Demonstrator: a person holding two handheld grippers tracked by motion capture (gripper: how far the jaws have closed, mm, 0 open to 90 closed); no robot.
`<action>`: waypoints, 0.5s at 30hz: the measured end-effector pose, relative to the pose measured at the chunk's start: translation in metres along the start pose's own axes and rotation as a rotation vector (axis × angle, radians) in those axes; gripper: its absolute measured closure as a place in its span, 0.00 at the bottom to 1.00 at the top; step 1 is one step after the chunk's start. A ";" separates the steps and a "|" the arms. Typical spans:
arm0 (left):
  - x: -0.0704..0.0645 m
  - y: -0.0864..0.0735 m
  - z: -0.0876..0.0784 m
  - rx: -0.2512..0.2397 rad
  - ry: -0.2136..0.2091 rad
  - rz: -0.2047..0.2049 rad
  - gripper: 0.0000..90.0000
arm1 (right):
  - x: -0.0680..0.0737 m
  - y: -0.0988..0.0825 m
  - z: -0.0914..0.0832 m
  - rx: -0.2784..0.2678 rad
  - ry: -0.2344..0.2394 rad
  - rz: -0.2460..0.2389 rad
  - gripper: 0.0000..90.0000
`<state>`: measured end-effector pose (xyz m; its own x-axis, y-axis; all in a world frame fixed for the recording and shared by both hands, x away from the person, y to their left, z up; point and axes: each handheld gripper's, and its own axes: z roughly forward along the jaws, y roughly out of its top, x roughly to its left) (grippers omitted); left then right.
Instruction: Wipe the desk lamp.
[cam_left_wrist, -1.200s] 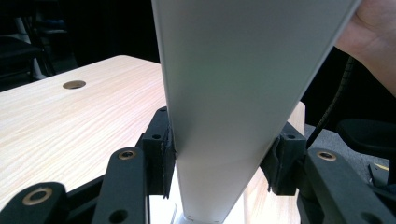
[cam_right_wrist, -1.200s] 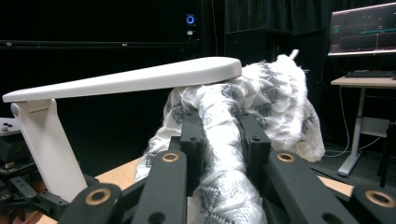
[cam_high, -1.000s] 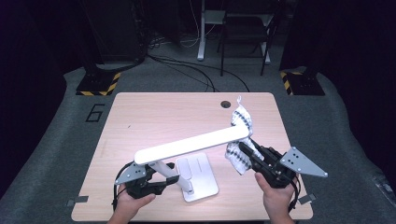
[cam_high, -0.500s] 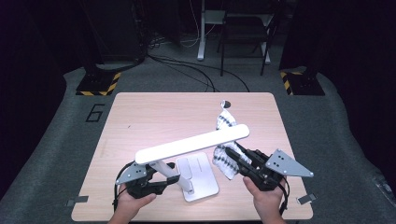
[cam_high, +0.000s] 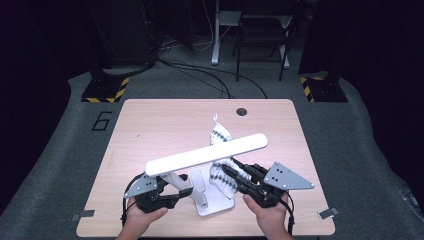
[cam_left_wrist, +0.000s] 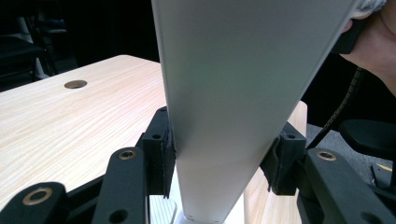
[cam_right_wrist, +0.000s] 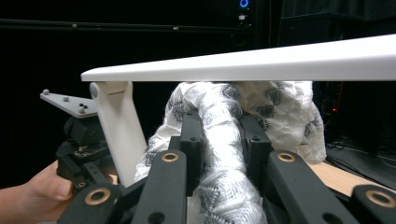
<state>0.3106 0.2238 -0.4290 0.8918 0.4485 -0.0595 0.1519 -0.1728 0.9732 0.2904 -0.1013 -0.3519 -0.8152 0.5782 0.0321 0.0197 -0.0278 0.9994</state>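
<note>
I have the left gripper (cam_high: 182, 192) clamped on the upright stem of the white plastic desk lamp (cam_high: 207, 156), its two black pads pressed against the flat sides of that stem, as the left gripper view (cam_left_wrist: 219, 163) shows plainly. The lamp stands on its flat white base (cam_high: 215, 204) near the front edge of the pale wooden table (cam_high: 165, 125), roughly at the middle, with its long white light bar slanting up toward the right.

My right gripper (cam_high: 227, 171) is clenched on a white cloth with a dark grey pattern (cam_high: 222, 175). In the right gripper view (cam_right_wrist: 219, 140) a thick roll of that cloth (cam_right_wrist: 224, 154) runs between the jaws, and the bunched end sits up against the underside of the light bar. From the high view the cloth lies partly beneath the bar, just right of the stem, with one end trailing toward the back of the table. Both hands rest at the near edge, either side of the base.
</note>
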 end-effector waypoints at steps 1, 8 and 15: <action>0.000 0.000 0.000 -0.001 0.001 0.002 0.58 | 0.001 0.000 0.001 0.002 0.005 -0.002 0.84; 0.000 0.000 0.001 -0.006 0.001 -0.003 0.58 | 0.009 -0.003 0.002 0.021 0.041 -0.002 0.84; 0.000 0.000 0.001 -0.003 0.002 -0.001 0.58 | 0.020 0.002 -0.002 0.032 0.083 -0.024 0.84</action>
<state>0.3107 0.2232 -0.4288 0.8908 0.4504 -0.0605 0.1518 -0.1694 0.9738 0.2730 -0.0909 -0.3494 -0.8609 0.5087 0.0081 0.0169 0.0127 0.9998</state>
